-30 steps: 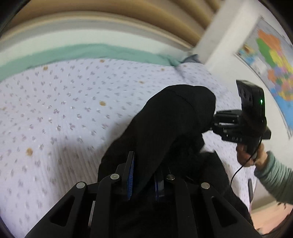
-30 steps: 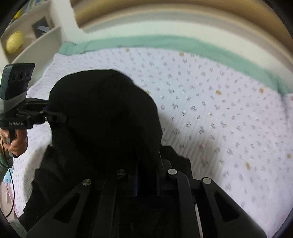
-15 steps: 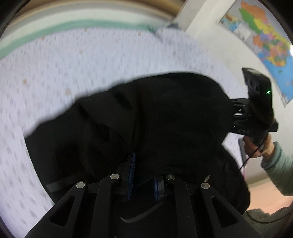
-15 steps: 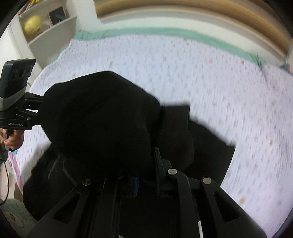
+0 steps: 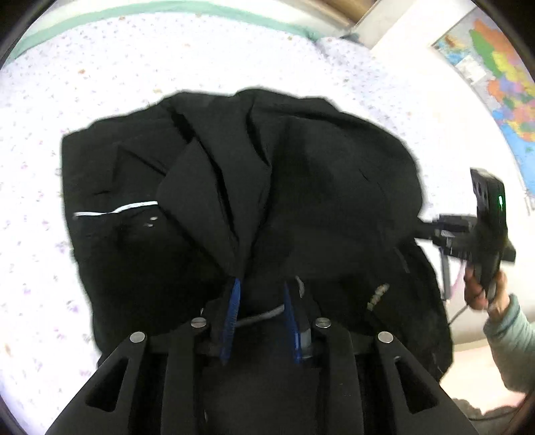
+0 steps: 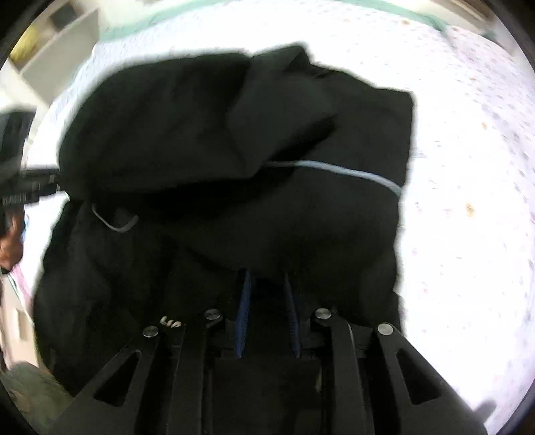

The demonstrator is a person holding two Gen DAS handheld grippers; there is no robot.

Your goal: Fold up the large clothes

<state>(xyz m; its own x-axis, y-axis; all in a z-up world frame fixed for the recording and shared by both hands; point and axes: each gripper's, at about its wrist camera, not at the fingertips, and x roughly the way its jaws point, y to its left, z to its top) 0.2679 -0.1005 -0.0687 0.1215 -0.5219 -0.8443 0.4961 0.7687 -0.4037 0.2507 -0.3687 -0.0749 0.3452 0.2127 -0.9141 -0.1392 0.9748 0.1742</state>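
Note:
A large black garment [image 5: 234, 187] with thin white trim lies bunched on the bed, spreading forward from both grippers; it also fills the right wrist view [image 6: 234, 160]. My left gripper [image 5: 260, 287] is shut on a fold of the garment's near edge between its blue pads [image 5: 232, 311]. My right gripper [image 6: 267, 281] is shut on the garment's near edge too. The right gripper's body shows at the right of the left wrist view [image 5: 481, 227], its fingers hidden in the cloth. The left gripper's body shows at the left edge of the right wrist view [image 6: 20, 187].
The bed has a pale sheet with small flowers [image 5: 100, 67] and a green band along its far edge [image 5: 133, 10]. A coloured map [image 5: 495, 77] hangs on the right wall. White shelves [image 6: 57, 43] stand at the bed's left. The floor is below at the right.
Both grippers have swung the garment forward and down. It hung bunched between them before; now more of it lies spread over the bed ahead, with white trim showing.

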